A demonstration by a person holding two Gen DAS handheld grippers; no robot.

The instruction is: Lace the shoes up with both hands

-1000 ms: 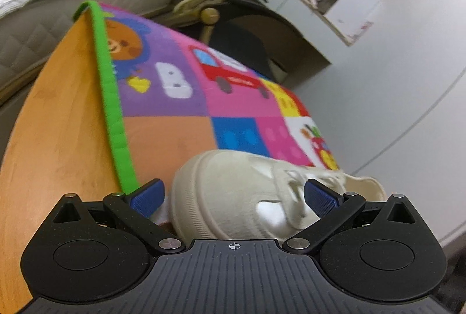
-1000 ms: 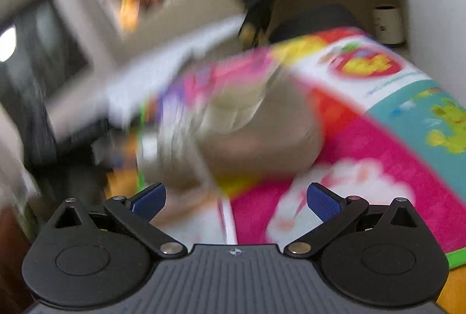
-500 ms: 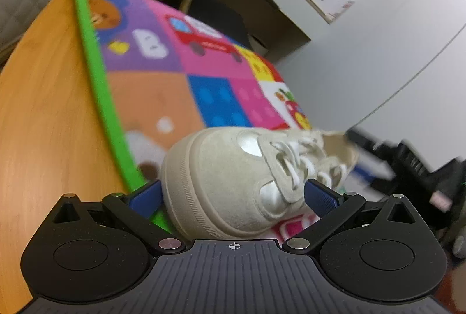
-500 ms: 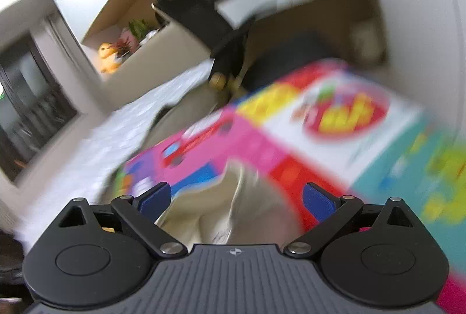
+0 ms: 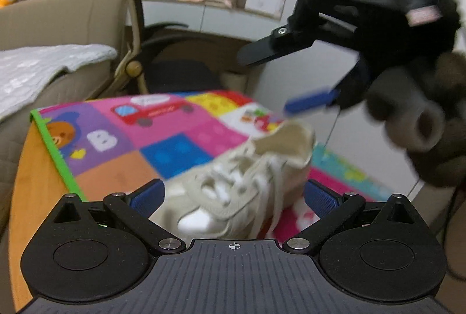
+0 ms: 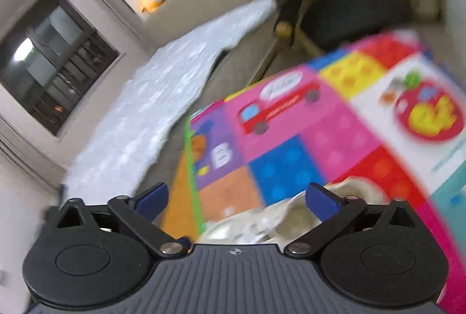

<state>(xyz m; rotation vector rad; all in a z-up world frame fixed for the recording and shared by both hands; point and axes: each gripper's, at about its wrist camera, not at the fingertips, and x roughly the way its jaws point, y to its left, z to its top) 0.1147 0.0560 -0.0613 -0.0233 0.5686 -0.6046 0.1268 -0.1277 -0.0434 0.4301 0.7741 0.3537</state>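
Beige shoe (image 5: 238, 191) rests on play mat (image 5: 174, 133), laces (image 5: 271, 197) threaded yet hanging loose, tying pending; left gripper (image 5: 233, 197) and right gripper (image 6: 236, 197) both spread, empty.

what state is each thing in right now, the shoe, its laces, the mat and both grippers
beige canvas lace-up shoe: resting on the mat, not gripped
white shoelaces: threaded in the eyelets, ends hanging loose, untied
colourful patchwork play mat: lying flat on the wooden surface
left gripper: jaws open, on either side of the shoe
right gripper: jaws open, empty, above the shoe
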